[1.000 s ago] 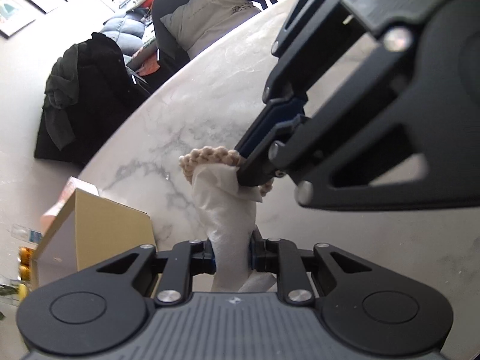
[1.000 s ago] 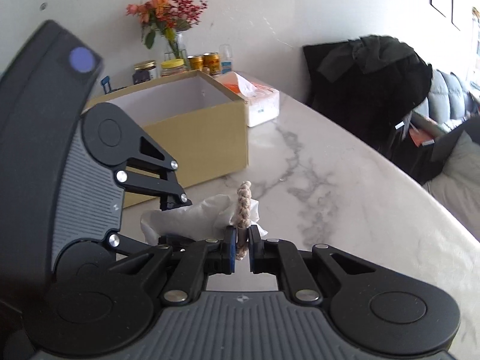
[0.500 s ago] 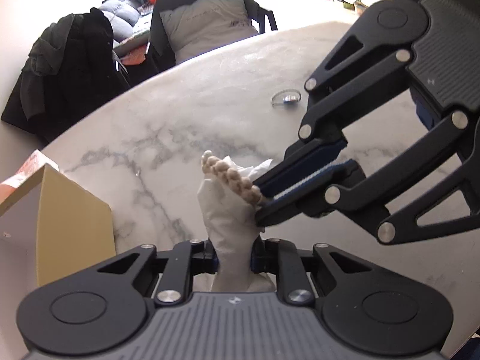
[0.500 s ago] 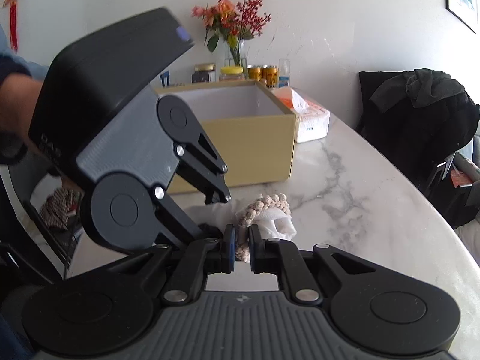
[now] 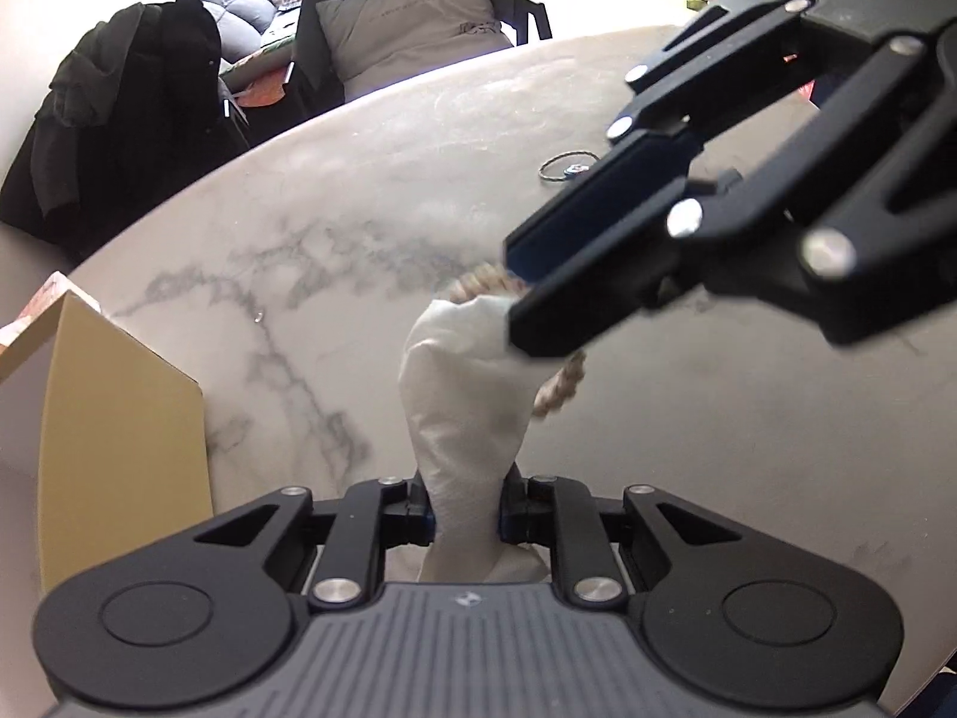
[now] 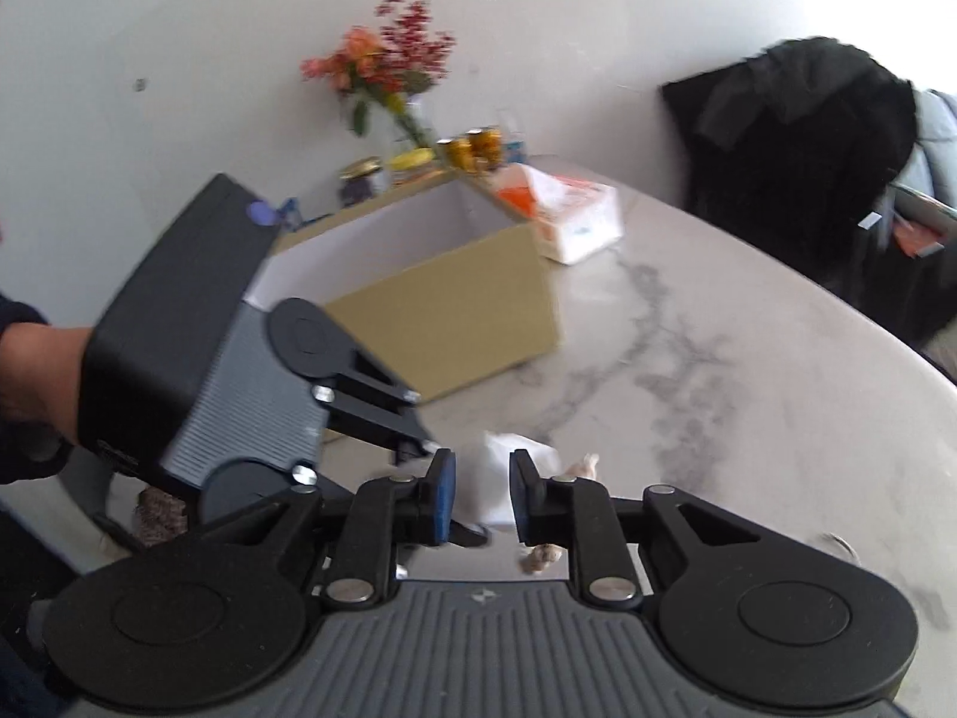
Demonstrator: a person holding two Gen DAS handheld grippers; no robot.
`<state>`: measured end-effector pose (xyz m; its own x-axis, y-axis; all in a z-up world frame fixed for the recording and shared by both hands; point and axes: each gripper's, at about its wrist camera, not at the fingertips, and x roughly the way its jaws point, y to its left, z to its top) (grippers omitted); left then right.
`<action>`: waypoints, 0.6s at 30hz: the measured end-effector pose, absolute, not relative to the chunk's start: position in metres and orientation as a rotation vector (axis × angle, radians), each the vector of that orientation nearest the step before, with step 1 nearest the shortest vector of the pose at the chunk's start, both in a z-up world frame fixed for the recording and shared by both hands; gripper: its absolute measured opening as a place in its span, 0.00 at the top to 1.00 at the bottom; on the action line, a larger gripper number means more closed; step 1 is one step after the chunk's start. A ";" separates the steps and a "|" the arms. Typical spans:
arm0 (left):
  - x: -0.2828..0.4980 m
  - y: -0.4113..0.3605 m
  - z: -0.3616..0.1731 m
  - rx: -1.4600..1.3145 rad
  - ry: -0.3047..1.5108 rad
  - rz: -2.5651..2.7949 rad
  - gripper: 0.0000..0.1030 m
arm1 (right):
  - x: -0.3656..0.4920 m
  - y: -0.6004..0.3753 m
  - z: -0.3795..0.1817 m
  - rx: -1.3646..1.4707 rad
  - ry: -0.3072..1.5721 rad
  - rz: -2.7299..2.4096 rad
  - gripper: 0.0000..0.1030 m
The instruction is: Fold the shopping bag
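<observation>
The left tongs (image 5: 463, 508) are clenching the white bag (image 5: 463, 395), which is bunched into a narrow roll between the pads and rising up out of them above the marble bench (image 5: 688, 449). A braided rope handle (image 5: 559, 386) is curling round the bag's upper end.

The right tongs (image 6: 481, 493) are standing released, their jaws having just been opening; the bag's top (image 6: 499, 478) is sitting in the gap between them, with clear space at each blue pad (image 6: 445, 499). In the left wrist view these tongs (image 5: 520, 299) are reaching in from the right, their tips overlapping the bag's top and the handle, but whether they are touching it there is hard to tell.

A hand (image 6: 36, 377) is gripping the left tongs' housing. A cardboard box (image 6: 454, 311) is standing open on the bench behind, with a tissue pack (image 6: 574, 221) just beyond it and flowers (image 6: 383, 72) against the wall. A small ring (image 5: 565, 167) is lying farther out on the bench.
</observation>
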<state>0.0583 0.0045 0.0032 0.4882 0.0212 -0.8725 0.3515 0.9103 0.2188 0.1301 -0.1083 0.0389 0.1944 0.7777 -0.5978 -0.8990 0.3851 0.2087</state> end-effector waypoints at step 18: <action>0.050 -0.008 0.029 0.315 0.940 -0.113 0.84 | 0.177 -0.142 -0.018 0.716 1.083 1.017 0.65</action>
<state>0.0502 -0.0076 0.0291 0.5878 0.0408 -0.8080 0.2315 0.9485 0.2163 0.1768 -0.1420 -0.0181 0.1244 0.9223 -0.3658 -0.3073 0.3864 0.8696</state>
